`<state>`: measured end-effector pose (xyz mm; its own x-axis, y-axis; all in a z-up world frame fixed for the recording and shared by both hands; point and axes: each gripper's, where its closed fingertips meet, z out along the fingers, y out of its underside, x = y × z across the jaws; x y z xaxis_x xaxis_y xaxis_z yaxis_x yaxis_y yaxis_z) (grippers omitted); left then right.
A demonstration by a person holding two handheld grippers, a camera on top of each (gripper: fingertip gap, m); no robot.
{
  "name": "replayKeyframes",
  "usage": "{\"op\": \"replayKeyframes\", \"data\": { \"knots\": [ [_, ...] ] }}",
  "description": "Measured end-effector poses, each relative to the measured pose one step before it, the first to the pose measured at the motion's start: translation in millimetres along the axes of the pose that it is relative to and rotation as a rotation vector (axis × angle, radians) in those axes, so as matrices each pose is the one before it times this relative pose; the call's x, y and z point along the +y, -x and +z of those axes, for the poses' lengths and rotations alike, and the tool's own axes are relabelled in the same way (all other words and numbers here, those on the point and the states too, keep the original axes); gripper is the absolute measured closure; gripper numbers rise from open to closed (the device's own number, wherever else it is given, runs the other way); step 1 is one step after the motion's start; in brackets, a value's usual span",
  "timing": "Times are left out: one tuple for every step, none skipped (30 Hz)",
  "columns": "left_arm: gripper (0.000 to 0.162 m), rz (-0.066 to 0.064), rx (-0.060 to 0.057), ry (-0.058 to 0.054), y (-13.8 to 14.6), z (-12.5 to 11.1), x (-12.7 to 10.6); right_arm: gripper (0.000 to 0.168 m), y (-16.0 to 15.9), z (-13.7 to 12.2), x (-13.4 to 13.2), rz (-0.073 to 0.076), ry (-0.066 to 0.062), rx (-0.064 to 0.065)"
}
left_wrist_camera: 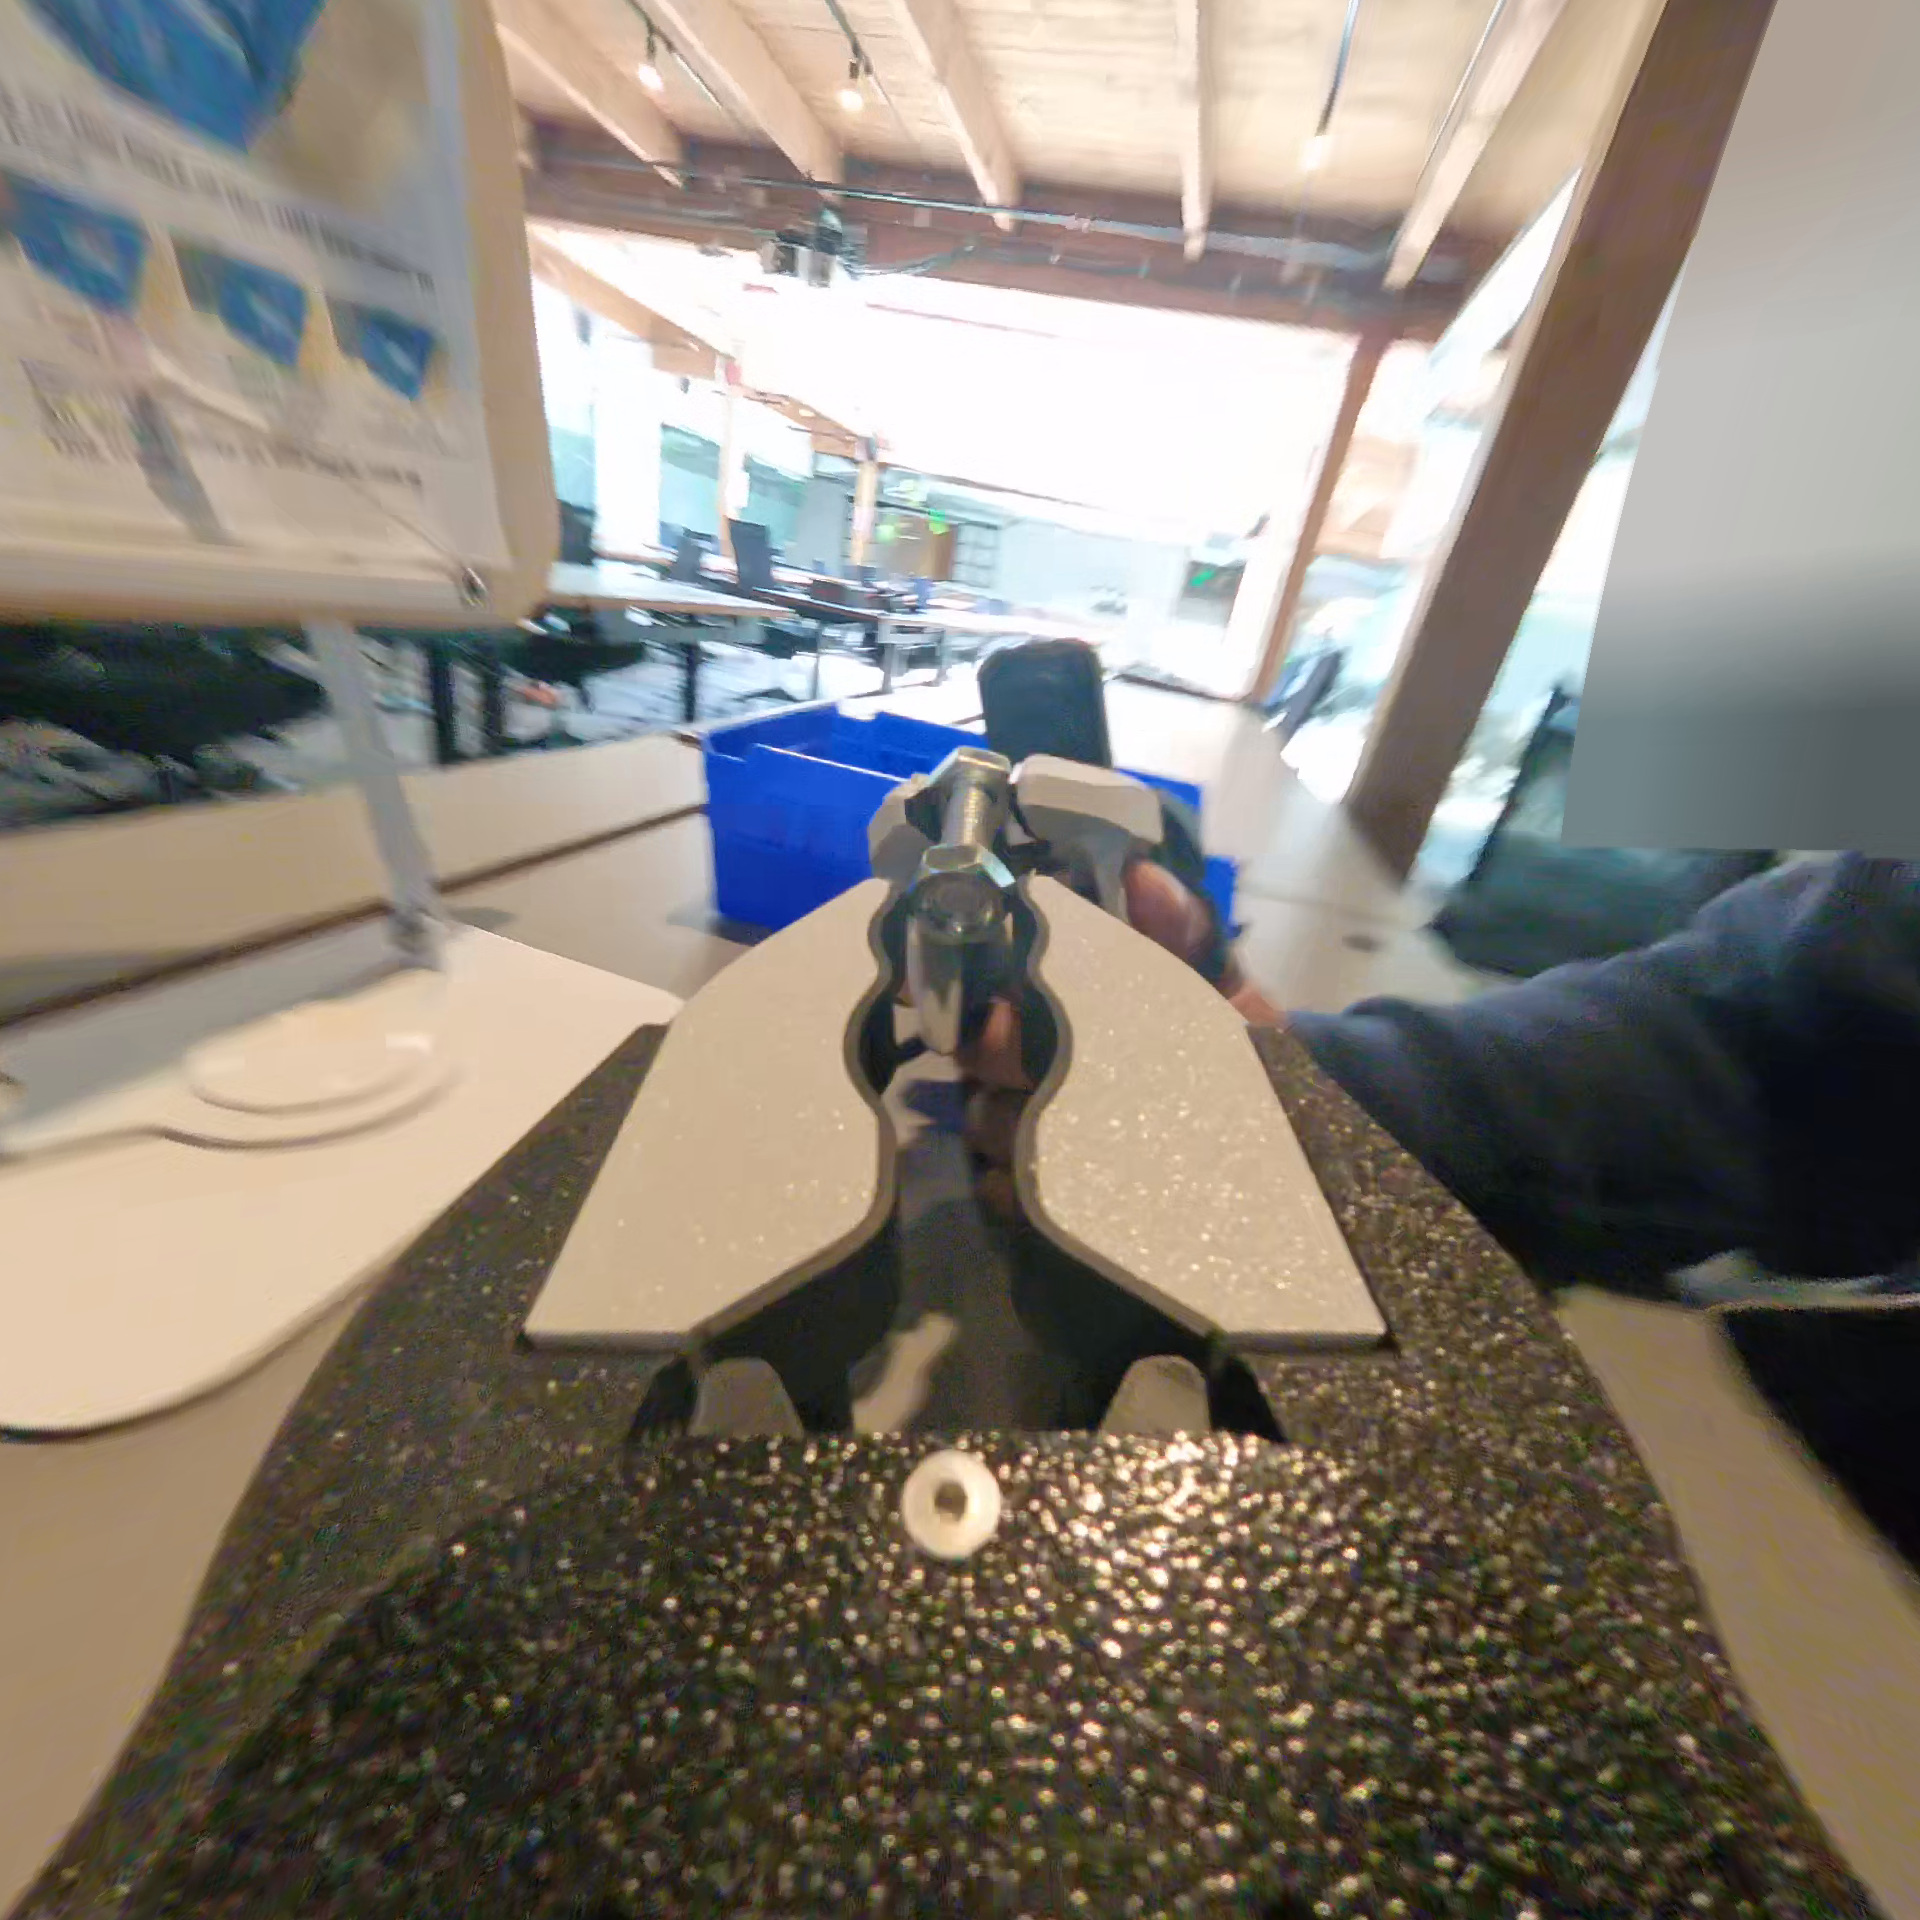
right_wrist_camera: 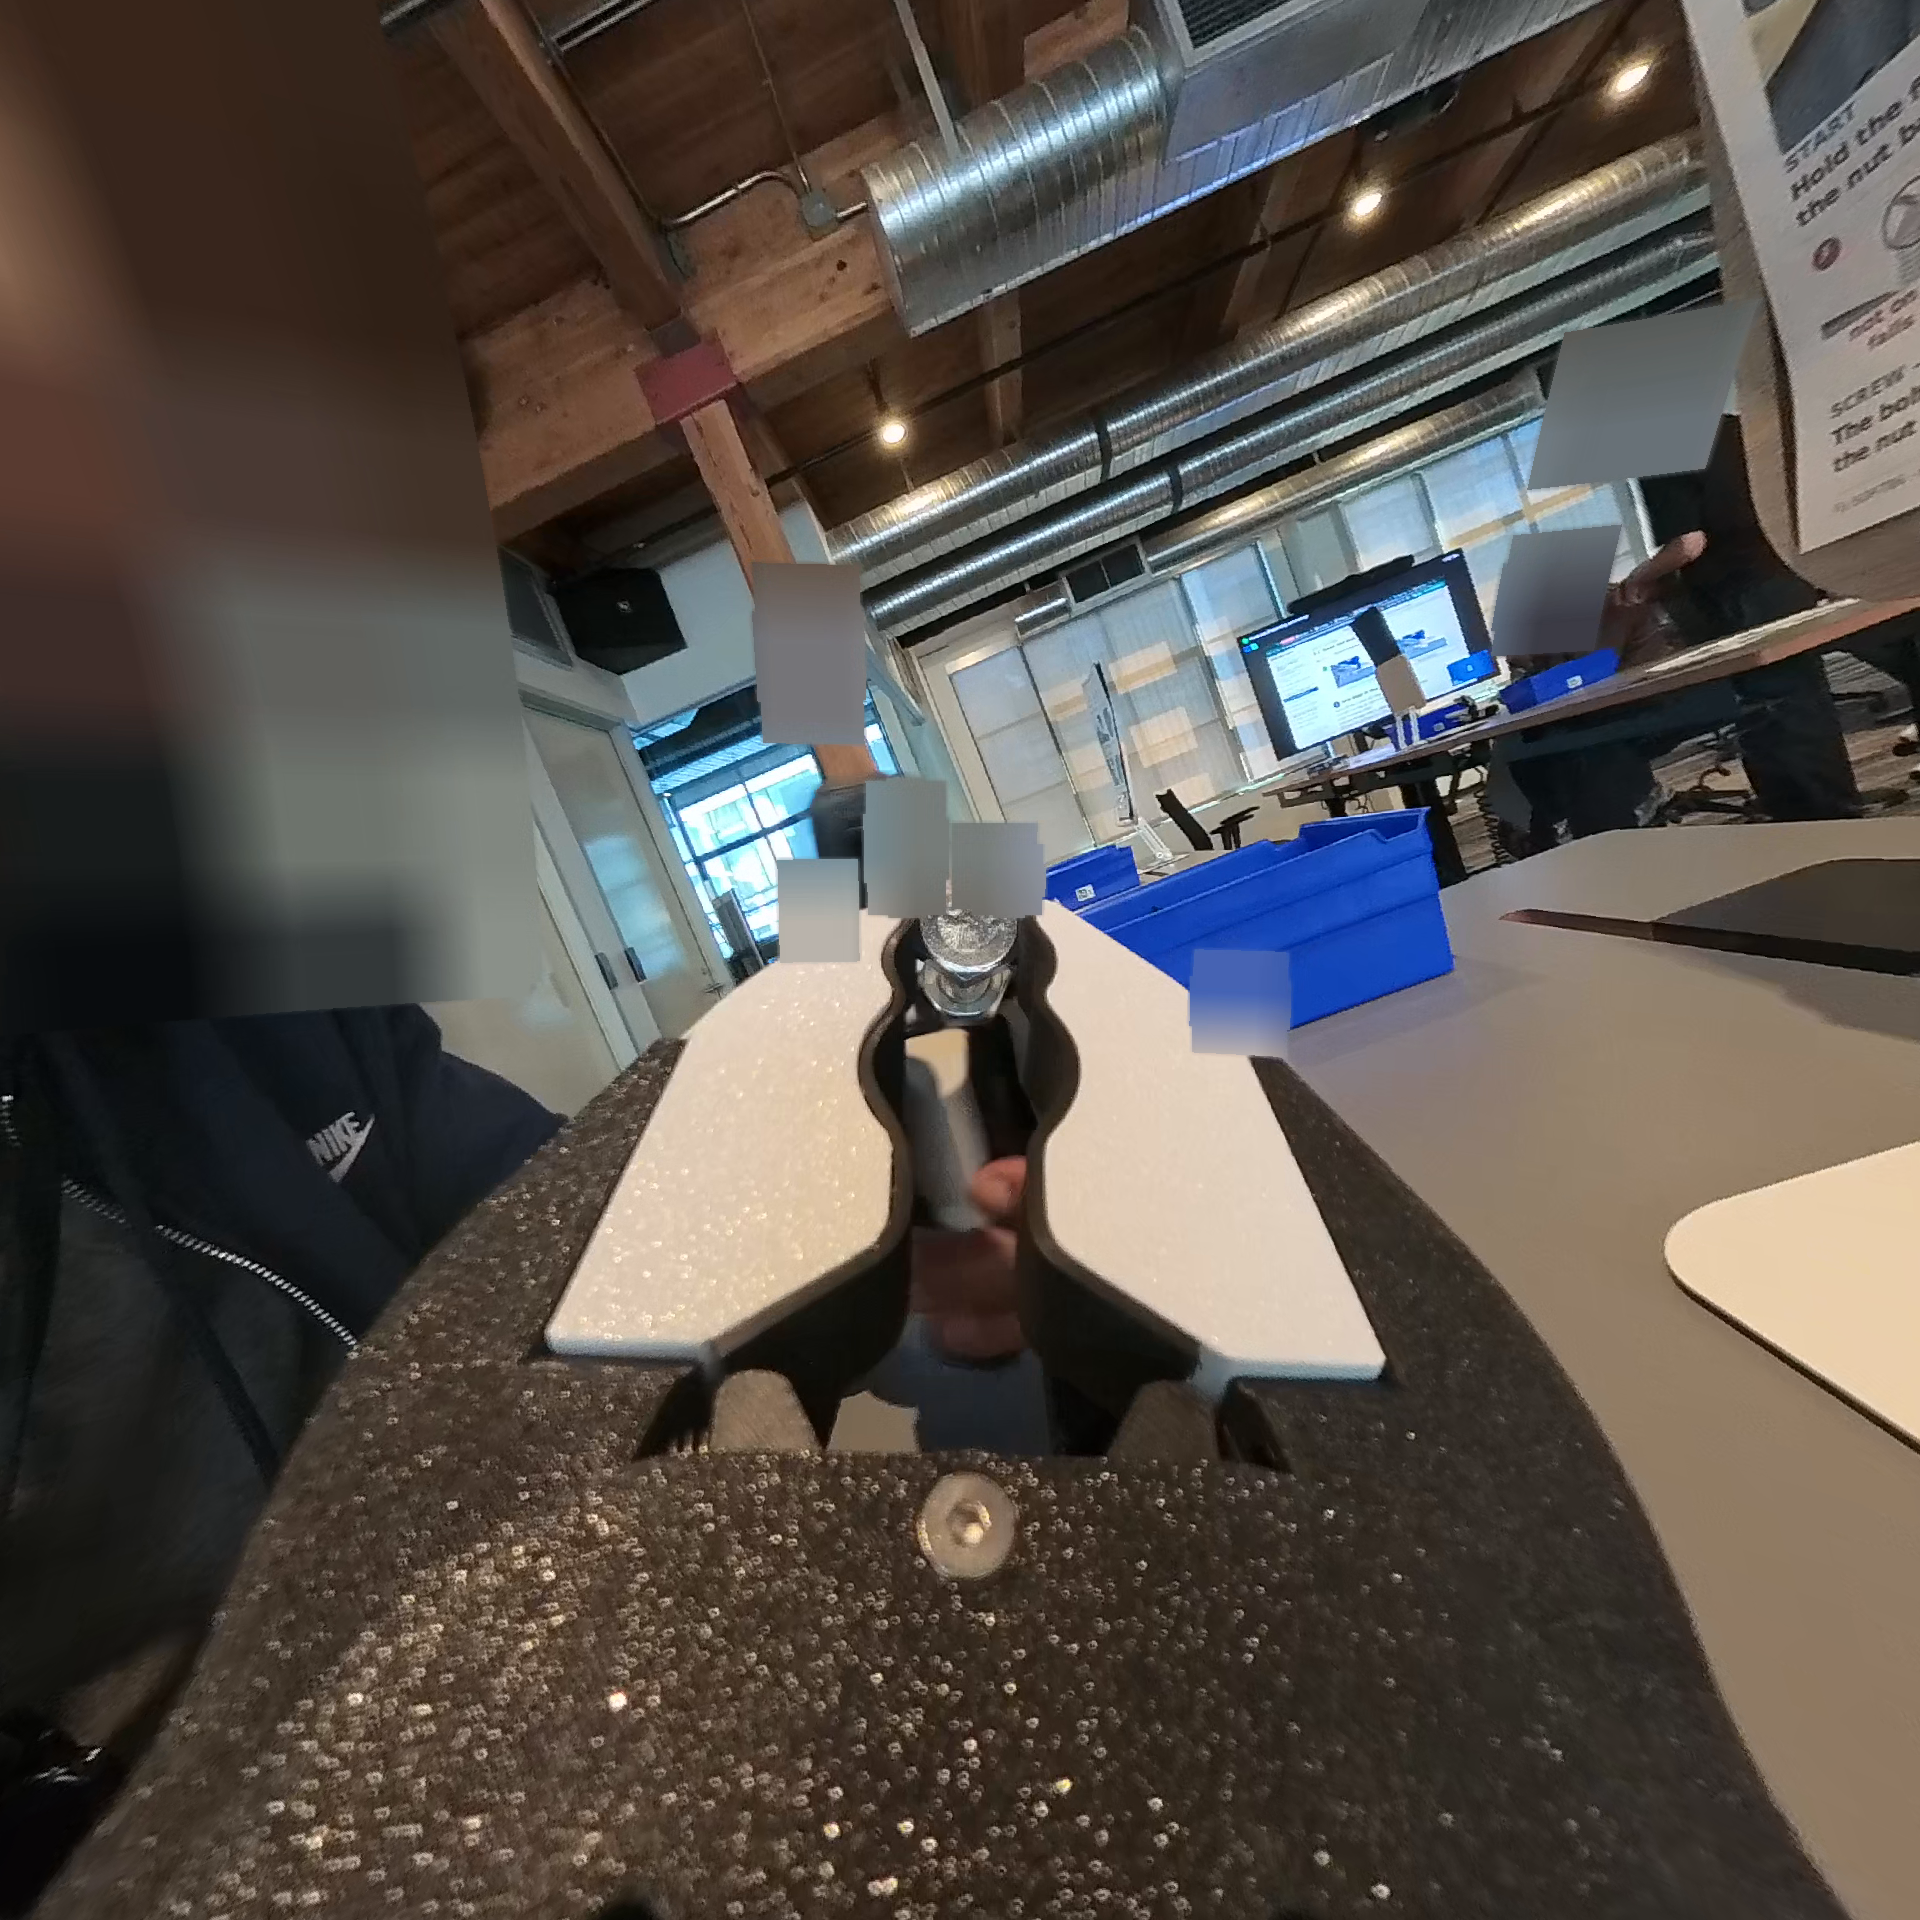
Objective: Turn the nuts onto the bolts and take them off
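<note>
Indoors | grey table (right_wrist_camera: 1558, 1091), blue bin (right_wrist_camera: 1299, 914) | left tongs (left_wrist_camera: 961, 914) pinching nut (left_wrist_camera: 964, 871) | right tongs (right_wrist_camera: 961, 971) pinching bolt (right_wrist_camera: 961, 940)

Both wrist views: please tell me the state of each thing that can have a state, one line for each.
left gripper: shut on the nut.
nut: on the bolt's thread, not up against its head.
bolt: held in the air, its far end in the right gripper.
right gripper: shut on the bolt.
blue bin: open on top, resting on the table; contents hidden.
monitor: switched on.
</note>
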<state>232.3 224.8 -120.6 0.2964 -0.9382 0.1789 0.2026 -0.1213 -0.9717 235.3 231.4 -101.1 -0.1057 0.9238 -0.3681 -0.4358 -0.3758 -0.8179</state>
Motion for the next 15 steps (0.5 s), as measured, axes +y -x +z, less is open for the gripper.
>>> {"op": "replayKeyframes", "data": {
  "knots": [
    [0.144, 0.1307, -0.0409, 0.0138, 0.38, -0.16, 0.35, 0.152, 0.32, 0.01, -0.09, 0.0034, -0.0023, -0.0038],
    [0.143, 0.1533, -0.0471, 0.0202, 0.57, -0.05, 0.66, 0.152, 0.16, -0.05, -0.01, 0.0035, -0.002, -0.0036],
    [0.143, 0.1589, -0.0484, 0.0258, 0.92, -0.35, 0.62, 0.152, 0.05, 0.08, 0.24, 0.0016, -0.0004, -0.0012],
    [0.143, 0.1582, -0.0466, 0.0264, 1.26, -0.48, 0.46, 0.152, -0.02, 0.25, 0.39, 0.0004, 0.0007, 0.0005],
    [0.143, 0.1442, -0.0427, 0.0256, 1.46, -0.4, 0.6, 0.152, -0.26, 0.18, 0.52, -0.0004, 0.0017, 0.0019],
    [0.143, 0.1112, -0.0341, 0.0214, 1.02, -0.33, 0.56, 0.152, -0.14, 0.08, 0.29, -0.0008, 0.0012, 0.0011],
    [0.143, 0.0595, -0.0216, 0.0072, 0.39, -0.2, -0.36, 0.152, 0.27, 0.04, -0.08, 0.0001, -0.0006, -0.0021],
    [0.138, -0.0094, -0.0032, -0.0147, -0.2, -0.29, -2.17, 0.152, 0.2, -0.06, -0.49, -0.0009, -0.0018, -0.0005],
    [0.128, -0.0776, 0.011, -0.0304, 0.47, -0.1, -3.47, 0.152, -0.09, -0.3, -0.44, -0.0024, -0.001, 0.0018],
    [0.121, -0.1131, 0.0304, -0.029, -0.32, 0.18, -2.98, 0.151, -0.17, -0.25, -0.59, -0.0022, -0.0003, 0.0017],
    [0.116, -0.1216, 0.0428, -0.0238, -1.24, 0.26, -1.92, 0.152, -0.24, -0.37, -0.57, -0.0023, -0.0005, 0.002],
    [0.113, -0.1211, 0.0322, -0.0123, 0.37, 0.41, -0.23, 0.152, -0.17, -0.42, -0.63, -0.0039, 0.0001, 0.0026],
    [0.11, -0.1172, 0.0277, -0.004, 1.06, 0.56, 1.3, 0.152, -0.16, -0.23, -0.36, -0.0046, 0.0018, 0.0021],
    [0.111, -0.112, 0.0348, -0.0031, 0.03, 0.34, 1.24, 0.152, -0.14, -0.05, -0.07, -0.0043, 0.003, 0.0019],
    [0.112, -0.1041, 0.0289, -0.0105, 0.77, -0.07, 0.49, 0.152, -0.09, 0.06, 0.12, -0.0033, 0.0026, 0.0013]
  ]
}}
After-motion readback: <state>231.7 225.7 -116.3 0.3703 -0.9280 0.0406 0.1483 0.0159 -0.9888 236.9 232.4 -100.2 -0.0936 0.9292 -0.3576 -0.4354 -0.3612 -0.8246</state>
